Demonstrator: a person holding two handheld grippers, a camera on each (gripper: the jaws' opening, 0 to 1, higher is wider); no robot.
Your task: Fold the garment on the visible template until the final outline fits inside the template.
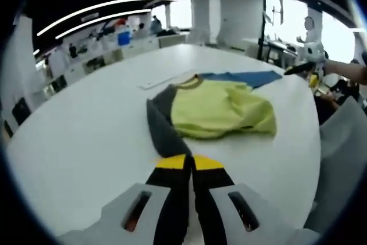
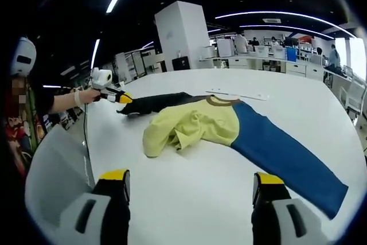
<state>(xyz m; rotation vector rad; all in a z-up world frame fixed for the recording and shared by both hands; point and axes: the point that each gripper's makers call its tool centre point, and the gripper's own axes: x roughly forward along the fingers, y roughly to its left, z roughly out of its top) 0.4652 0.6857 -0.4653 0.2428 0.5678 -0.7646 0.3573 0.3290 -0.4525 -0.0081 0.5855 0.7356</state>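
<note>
Pinching grey sleeve (image 1: 161,133) in left tongs (image 1: 189,162) | right tongs (image 2: 191,186) released | right gripper view: blue sleeve (image 2: 287,150) full length

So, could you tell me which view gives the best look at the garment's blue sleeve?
The right gripper view: the blue sleeve lies stretched out across the white table, visible from the yellow body to its cuff. In the left gripper view it is a foreshortened strip behind the yellow body, its far end hard to make out.

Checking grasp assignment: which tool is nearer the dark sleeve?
Left. The left tool sits at the dark sleeve tip, jaws closed on it. The right tool is open, off the garment.
</note>
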